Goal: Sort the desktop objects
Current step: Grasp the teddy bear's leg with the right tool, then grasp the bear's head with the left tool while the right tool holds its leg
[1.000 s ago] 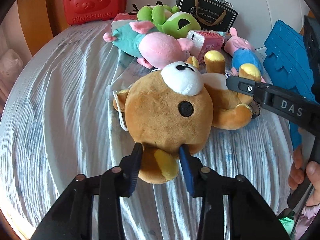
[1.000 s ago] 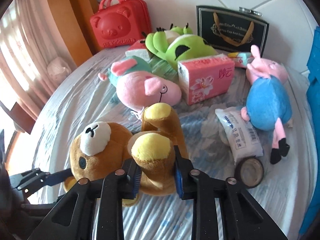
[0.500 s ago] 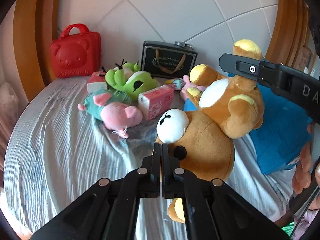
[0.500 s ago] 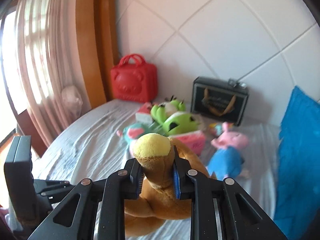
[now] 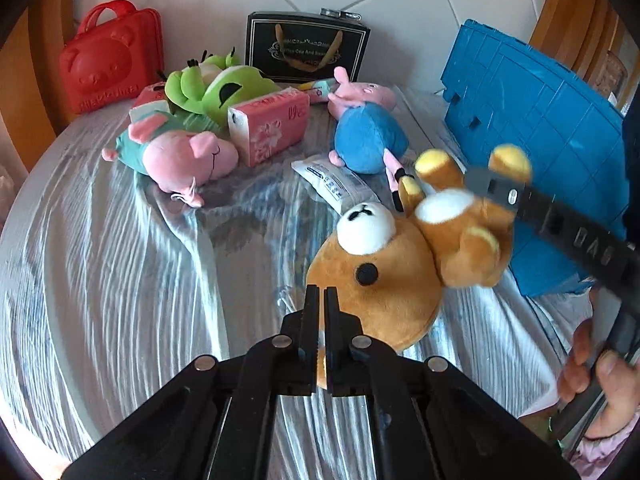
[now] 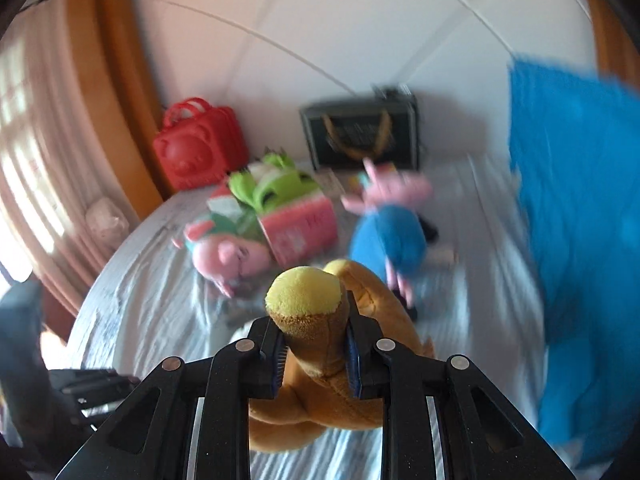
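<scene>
At the bottom centre of the right wrist view, the right gripper (image 6: 314, 354) clamps one yellow-tipped leg of the brown bear (image 5: 384, 276), which hangs head-down above the bedspread (image 5: 120, 260). The left gripper (image 5: 323, 316), jaws nearly together and holding nothing, sits just left of the bear's head. Farther off, at the right, stands the blue crate (image 5: 532, 128), the likely destination.

Your left gripper (image 5: 323, 292) has its jaws pressed together; your right gripper (image 6: 315, 338) clamps a plush leg (image 6: 312, 320).
</scene>
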`<move>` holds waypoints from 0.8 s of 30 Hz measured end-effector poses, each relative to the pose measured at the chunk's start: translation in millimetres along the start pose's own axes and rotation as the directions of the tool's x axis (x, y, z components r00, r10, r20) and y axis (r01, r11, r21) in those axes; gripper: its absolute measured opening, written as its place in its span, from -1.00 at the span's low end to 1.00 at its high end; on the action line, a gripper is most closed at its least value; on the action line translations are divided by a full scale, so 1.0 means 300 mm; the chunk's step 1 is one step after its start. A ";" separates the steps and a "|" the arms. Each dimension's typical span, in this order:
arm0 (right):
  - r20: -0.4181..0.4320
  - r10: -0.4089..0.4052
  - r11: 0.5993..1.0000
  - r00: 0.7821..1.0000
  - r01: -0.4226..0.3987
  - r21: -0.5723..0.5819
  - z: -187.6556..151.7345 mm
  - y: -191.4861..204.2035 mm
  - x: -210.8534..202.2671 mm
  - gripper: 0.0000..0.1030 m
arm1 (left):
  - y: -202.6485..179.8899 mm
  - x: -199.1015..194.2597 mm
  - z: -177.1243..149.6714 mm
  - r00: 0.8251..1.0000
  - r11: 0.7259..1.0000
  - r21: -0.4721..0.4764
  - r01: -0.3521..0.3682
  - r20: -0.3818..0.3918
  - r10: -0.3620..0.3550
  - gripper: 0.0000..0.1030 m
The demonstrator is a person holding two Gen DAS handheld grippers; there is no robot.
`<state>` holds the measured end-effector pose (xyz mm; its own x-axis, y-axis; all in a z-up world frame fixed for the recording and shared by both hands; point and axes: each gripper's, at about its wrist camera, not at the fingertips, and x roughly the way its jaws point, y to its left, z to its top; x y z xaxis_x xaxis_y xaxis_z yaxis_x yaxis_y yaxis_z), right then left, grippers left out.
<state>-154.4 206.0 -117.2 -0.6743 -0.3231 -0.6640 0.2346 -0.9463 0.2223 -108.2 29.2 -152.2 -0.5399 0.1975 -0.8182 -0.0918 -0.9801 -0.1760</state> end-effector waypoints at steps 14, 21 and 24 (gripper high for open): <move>-0.134 -0.023 0.988 0.991 0.043 0.151 -0.322 -0.230 -0.026 0.18 | -0.224 0.104 -0.021 1.000 0.992 0.126 0.014 -0.026 -0.011 0.79; -0.135 -0.022 0.991 0.991 0.039 0.129 -0.322 -0.255 -0.048 0.30 | -0.157 0.195 -0.073 0.999 1.000 0.029 -0.011 -0.049 0.012 0.80; -0.134 -0.014 0.992 0.991 0.031 0.126 -0.309 -0.255 -0.050 0.36 | -0.186 0.199 -0.087 0.998 0.996 0.086 -0.010 -0.056 0.014 0.79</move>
<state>-97.3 283.7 -190.5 -0.5773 -0.3062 -0.7570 0.1236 -0.9491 0.2896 -113.5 96.1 -205.6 -0.4935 0.1841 -0.8500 -0.1585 -0.9800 -0.1203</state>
